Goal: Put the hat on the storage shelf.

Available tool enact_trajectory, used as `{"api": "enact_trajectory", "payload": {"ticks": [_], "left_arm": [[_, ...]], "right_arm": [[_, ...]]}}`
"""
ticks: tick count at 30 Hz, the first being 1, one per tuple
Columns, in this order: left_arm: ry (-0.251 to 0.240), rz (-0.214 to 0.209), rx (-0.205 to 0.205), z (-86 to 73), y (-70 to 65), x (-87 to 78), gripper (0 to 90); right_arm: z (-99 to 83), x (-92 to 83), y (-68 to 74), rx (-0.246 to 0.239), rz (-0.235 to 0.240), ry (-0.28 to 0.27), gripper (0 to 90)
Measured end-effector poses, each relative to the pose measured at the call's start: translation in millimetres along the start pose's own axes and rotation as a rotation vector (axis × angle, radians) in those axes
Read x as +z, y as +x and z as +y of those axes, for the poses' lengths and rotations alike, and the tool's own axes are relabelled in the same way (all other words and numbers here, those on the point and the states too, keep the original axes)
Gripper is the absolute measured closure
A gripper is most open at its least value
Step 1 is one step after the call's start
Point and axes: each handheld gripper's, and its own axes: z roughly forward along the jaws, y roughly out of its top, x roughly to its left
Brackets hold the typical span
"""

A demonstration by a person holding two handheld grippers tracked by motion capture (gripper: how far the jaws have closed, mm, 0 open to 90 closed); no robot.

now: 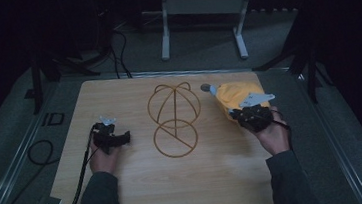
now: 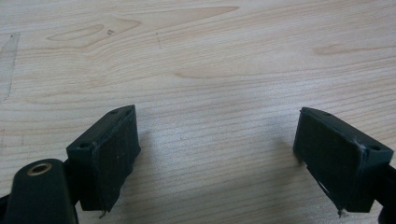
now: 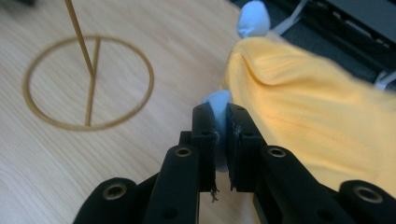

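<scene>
A yellow fabric item (image 1: 231, 97) with light-blue parts lies at the far right of the wooden board (image 1: 128, 197). My right gripper (image 3: 220, 114) is shut on one light-blue tab (image 3: 218, 100) at the fabric's edge, with the yellow cloth (image 3: 303, 98) bulging to its right. A second blue knob (image 3: 253, 19) sticks out at the fabric's far end. In the high view the right gripper (image 1: 240, 113) sits at the cloth's near side. A gold wire frame (image 1: 173, 107) of rings and bars lies mid-board. My left gripper (image 2: 219, 158) is open over bare wood, also seen at the board's left (image 1: 112, 135).
The board lies on a dark grey surface with a raised rail (image 1: 5, 174) along the left. Black cables (image 1: 38, 151) trail at the left. White stand legs (image 1: 165, 33) and black tripod legs (image 1: 311, 69) stand beyond the board's far edge.
</scene>
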Motion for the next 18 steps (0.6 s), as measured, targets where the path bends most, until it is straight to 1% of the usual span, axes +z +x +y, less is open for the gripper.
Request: {"api": "enact_trajectory", "payload": {"ticks": [2,5,6,7,8,10,14,16,18], "left_arm": [[0.0,0.0,0.0,0.0,0.0,0.0,14.4],[0.0,0.0,0.0,0.0,0.0,0.0,14.4],[0.0,0.0,-0.001,0.0,0.0,0.0,14.4],[0.0,0.0,0.0,0.0,0.0,0.0,14.4],[0.0,0.0,0.0,0.0,0.0,0.0,14.4],[0.0,0.0,0.0,0.0,0.0,0.0,14.4],[0.0,0.0,-0.001,0.0,-0.1,0.0,14.4],[0.0,0.0,0.0,0.0,0.0,0.1,14.4],[0.0,0.0,0.0,0.0,0.0,0.1,14.4]], "right_arm": [[2.8,-13.1,-4.9,0.028,0.012,-0.049,83.1],[2.8,-16.1,-5.8,0.035,0.014,-0.062,83.1],[2.5,-22.1,-7.3,0.047,0.014,-0.086,83.1],[0.8,-28.9,-8.3,0.051,0.016,-0.095,83.1],[-0.5,-29.8,-7.7,0.048,0.007,-0.079,83.1],[-2.2,-30.1,-7.0,0.046,0.007,-0.079,83.0],[-12.5,-34.4,-5.5,0.064,-0.005,-0.075,82.9],[-17.3,-38.1,-5.2,0.072,-0.011,-0.066,81.5],[-20.8,-42.1,-4.4,0.062,-0.008,-0.051,79.0]]}}
